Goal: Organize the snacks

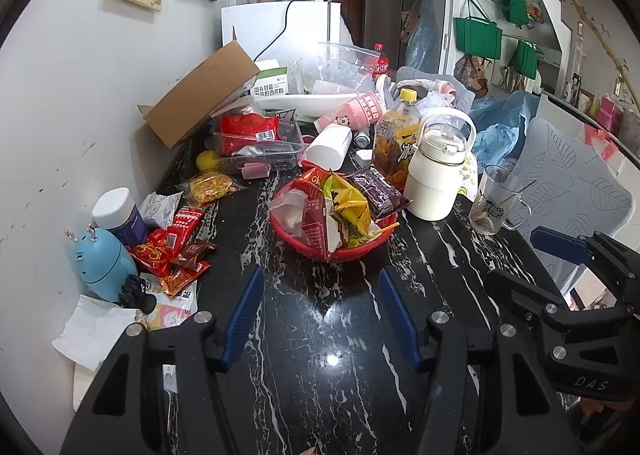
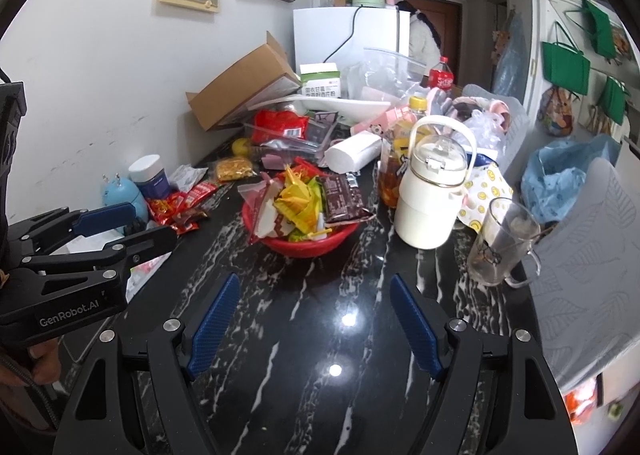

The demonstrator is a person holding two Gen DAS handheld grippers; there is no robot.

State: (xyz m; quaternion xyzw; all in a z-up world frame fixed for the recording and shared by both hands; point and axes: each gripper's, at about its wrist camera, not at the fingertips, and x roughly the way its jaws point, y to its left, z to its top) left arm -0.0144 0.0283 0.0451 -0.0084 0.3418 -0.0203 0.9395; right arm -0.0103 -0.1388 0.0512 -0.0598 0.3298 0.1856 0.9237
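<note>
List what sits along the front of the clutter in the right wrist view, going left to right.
Blue plug-in gadget → red snack packets → red basket of snacks → white jug → glass mug.

The bench (image 1: 320, 335) is showing black with white streaks. The basket (image 1: 344, 251) is looking red. The jug (image 1: 434, 179) is looking creamy white. The bags (image 1: 478, 37) are hanging green.
</note>
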